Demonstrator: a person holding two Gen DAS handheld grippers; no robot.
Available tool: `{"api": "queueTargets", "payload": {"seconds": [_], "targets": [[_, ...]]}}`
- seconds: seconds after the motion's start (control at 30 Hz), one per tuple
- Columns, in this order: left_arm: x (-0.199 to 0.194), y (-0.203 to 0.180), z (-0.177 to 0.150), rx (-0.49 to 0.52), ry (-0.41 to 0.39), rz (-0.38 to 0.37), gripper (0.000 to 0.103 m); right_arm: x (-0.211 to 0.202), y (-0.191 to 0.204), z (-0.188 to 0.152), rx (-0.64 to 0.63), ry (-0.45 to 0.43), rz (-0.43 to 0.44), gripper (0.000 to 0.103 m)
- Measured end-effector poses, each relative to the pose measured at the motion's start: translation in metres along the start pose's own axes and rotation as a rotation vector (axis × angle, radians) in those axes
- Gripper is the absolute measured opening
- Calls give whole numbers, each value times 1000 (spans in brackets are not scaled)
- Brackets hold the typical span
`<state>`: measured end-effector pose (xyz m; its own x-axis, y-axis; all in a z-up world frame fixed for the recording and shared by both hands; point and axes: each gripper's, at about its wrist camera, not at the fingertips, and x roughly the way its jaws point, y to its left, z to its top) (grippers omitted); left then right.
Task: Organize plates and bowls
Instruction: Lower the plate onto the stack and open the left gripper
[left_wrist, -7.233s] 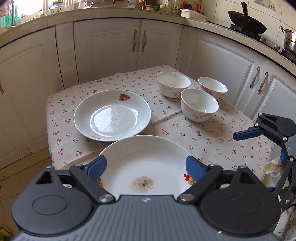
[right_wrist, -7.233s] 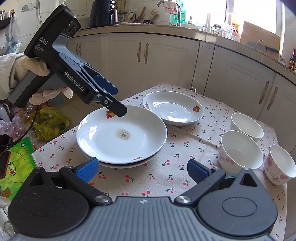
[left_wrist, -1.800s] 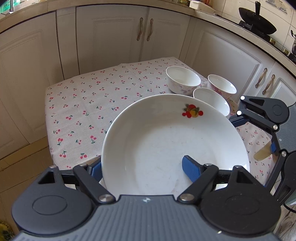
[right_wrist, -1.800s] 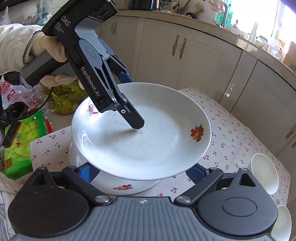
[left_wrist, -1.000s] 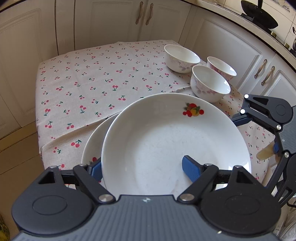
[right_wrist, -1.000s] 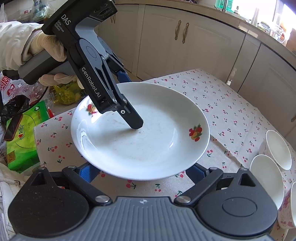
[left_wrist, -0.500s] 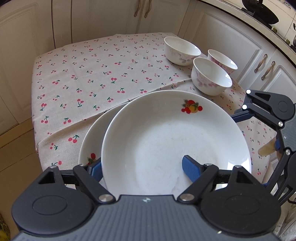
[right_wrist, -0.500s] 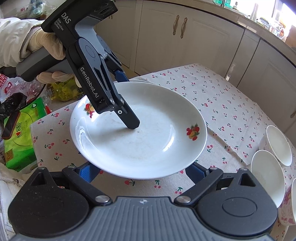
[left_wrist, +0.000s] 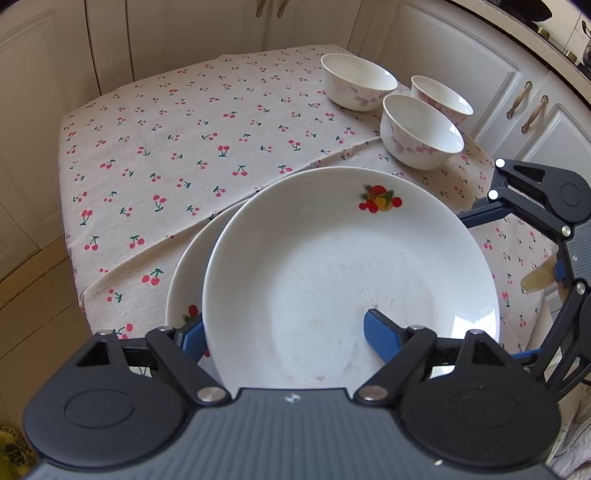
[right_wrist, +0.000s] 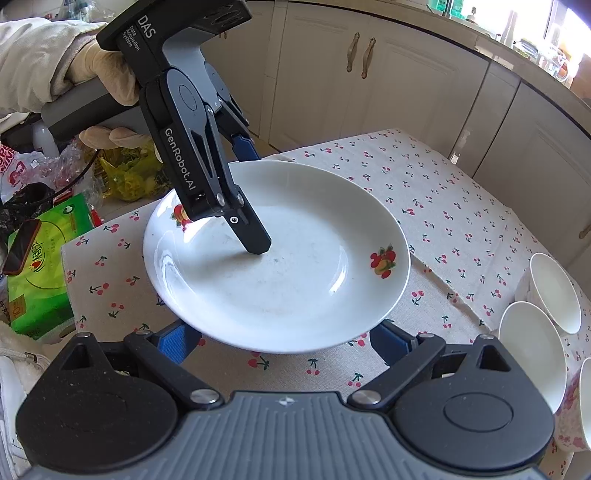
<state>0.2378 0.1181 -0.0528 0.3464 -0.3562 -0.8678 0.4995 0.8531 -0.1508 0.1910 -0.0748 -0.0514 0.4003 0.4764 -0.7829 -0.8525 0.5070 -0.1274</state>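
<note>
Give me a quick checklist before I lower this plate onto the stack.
1. Left gripper clamped on the held plate: ok.
2. Plate level: ok, roughly.
3. Held plate centred over the lower plate: not ok, lower rim shows offset to the left.
4. Gap between the two plates: cannot tell.
5. Right gripper out of the way: cannot tell, its open fingers sit under the plate's near rim.
6. Three bowls clear of the path: ok.

Count from my wrist cams: 2 plates, 3 bowls.
Plates: top plate (left_wrist: 351, 266) clamped in my left gripper (left_wrist: 284, 338), second plate (left_wrist: 188, 280) showing under it. Bowls: far bowl (left_wrist: 358, 81), right bowl (left_wrist: 441, 98), near bowl (left_wrist: 421, 131), all white, clustered close together.
</note>
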Motion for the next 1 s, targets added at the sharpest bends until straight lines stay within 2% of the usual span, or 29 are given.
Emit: {"api": "queueTargets", "payload": {"seconds": [0.4,1.0], "targets": [[-3,1,-1,3,20,6,85,-2,1,0,-17,-5,-3,100],[-13,8,-8,-51,-8,-25,85,0,3,2,-37,3,-16,100]]}}
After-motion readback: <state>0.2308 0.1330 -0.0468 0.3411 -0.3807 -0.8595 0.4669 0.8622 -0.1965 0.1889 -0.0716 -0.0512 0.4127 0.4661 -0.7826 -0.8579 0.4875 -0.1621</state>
